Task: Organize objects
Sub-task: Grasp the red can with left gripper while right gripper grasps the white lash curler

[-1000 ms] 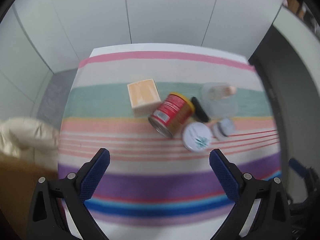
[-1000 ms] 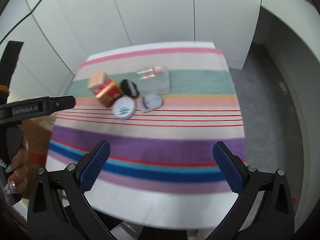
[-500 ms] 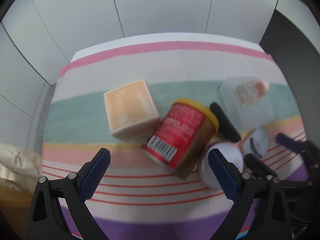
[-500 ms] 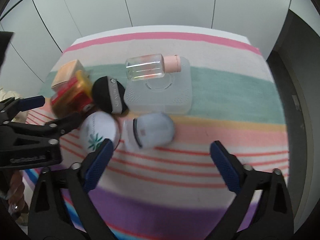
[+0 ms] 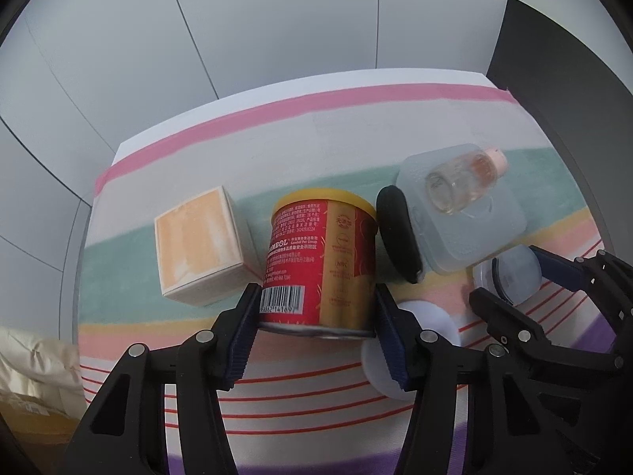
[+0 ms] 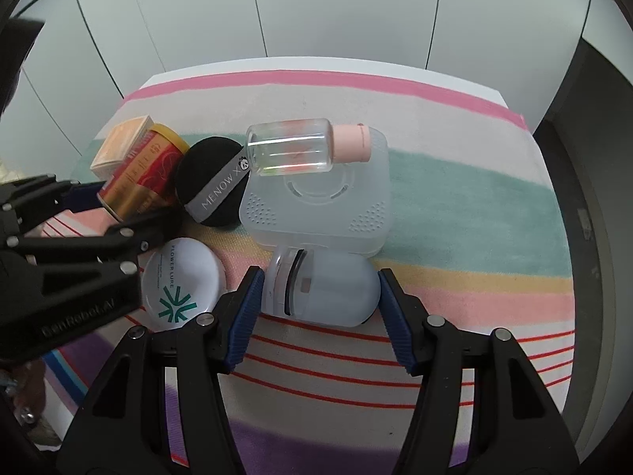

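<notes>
While both claws sit low over the striped worktop (image 5: 356, 118), we record the following. The left claw (image 5: 316, 328) has its blue pads against the two flanks of the red can (image 5: 320, 261), which lies on its side with its yellow lid toward 12 o'clock; the pads appear to touch the can, so we log it as pinching the can. At 9 o'clock of the can, just beside it, lies the orange box (image 5: 198, 241). At 3 o'clock of the can the black puff (image 5: 397, 233) leans between the can and the translucent case (image 5: 474, 237). The clear bottle (image 6: 292, 152), pink cap toward 3 o'clock, lies on its side on top of that case.

From the right wrist view, the right claw (image 6: 318, 308) straddles the pale blue device (image 6: 328, 289), which lies just at 6 o'clock of the case and touches it. Its left pad meets the device; a slim gap shows at the right pad, so we note the claw as spread around it, not clamped. The white compact (image 6: 180, 283), marked with a green emblem, lies at 9 o'clock of the device, just beside the right claw's left finger.
</notes>
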The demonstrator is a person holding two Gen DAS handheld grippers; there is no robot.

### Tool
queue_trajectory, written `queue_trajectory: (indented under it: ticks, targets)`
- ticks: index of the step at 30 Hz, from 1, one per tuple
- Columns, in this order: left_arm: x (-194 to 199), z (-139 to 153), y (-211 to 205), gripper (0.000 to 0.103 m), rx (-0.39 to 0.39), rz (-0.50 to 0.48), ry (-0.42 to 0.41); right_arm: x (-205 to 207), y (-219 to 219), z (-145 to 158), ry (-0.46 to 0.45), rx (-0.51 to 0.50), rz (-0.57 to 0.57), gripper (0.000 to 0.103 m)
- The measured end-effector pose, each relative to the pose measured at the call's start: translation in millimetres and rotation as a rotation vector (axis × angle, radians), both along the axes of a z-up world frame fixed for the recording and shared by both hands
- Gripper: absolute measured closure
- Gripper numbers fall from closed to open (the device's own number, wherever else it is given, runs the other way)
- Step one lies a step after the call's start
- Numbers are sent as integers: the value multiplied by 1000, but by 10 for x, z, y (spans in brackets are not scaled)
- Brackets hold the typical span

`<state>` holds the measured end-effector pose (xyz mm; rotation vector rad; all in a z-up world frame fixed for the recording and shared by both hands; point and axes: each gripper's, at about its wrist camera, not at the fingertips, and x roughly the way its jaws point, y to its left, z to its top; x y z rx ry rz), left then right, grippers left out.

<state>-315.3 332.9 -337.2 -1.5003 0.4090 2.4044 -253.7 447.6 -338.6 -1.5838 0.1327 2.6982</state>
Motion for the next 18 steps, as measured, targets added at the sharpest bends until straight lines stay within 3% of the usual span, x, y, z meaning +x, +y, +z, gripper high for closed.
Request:
queue_trajectory:
  ticks: [8, 18]
  targets:
    - [91, 303, 84, 47, -6, 2, 43, 123, 126, 300, 25, -8, -30, 43]
    - [302, 1161, -14, 47, -4, 12, 152, 297, 179, 1038, 110, 1, -58, 43]
